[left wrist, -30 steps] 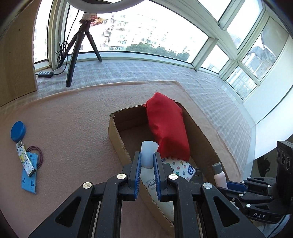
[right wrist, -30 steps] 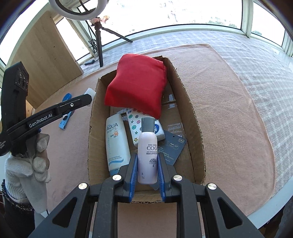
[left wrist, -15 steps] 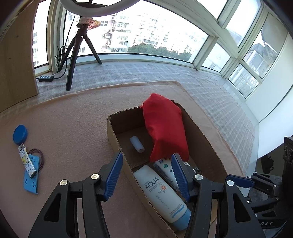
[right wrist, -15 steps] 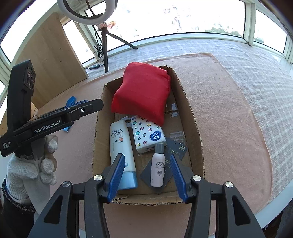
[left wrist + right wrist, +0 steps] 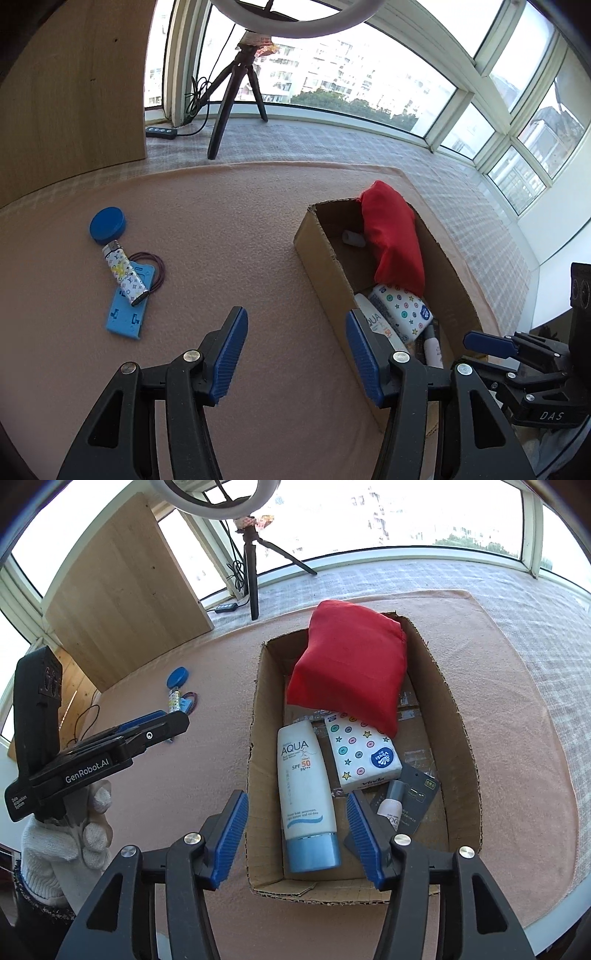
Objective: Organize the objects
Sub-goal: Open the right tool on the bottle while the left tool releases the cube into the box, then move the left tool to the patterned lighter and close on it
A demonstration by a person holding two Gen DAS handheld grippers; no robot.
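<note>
A cardboard box (image 5: pixel 458 716) (image 5: pixel 317 254) on the pink mat holds a red pouch (image 5: pixel 347 668) (image 5: pixel 395 240), a white AQUA sunscreen tube (image 5: pixel 306 794), a patterned tissue pack (image 5: pixel 362 757), a small white bottle (image 5: pixel 389 805) and a dark card (image 5: pixel 417 801). A small white cap (image 5: pixel 352 238) lies at the box's far end. My right gripper (image 5: pixel 295 834) hangs open over the box's near end. My left gripper (image 5: pixel 293 354) is open over the mat left of the box, empty. Out on the mat lie a blue lid (image 5: pixel 107 225), a patterned lighter (image 5: pixel 123 273), a blue card (image 5: pixel 129 302) and a hair tie (image 5: pixel 153 267).
A ring light on a tripod (image 5: pixel 236 92) (image 5: pixel 253 568) stands by the windows with a cable and remote (image 5: pixel 160 133). A wooden board (image 5: pixel 70 92) (image 5: pixel 125 605) leans at the back left. A white-gloved hand (image 5: pixel 66 834) holds the left gripper. The table edge (image 5: pixel 517 919) runs near right.
Both grippers let go: the sunscreen tube and the small bottle now lie in the box. Both opened and pulled back; the left one swung left over the mat.
</note>
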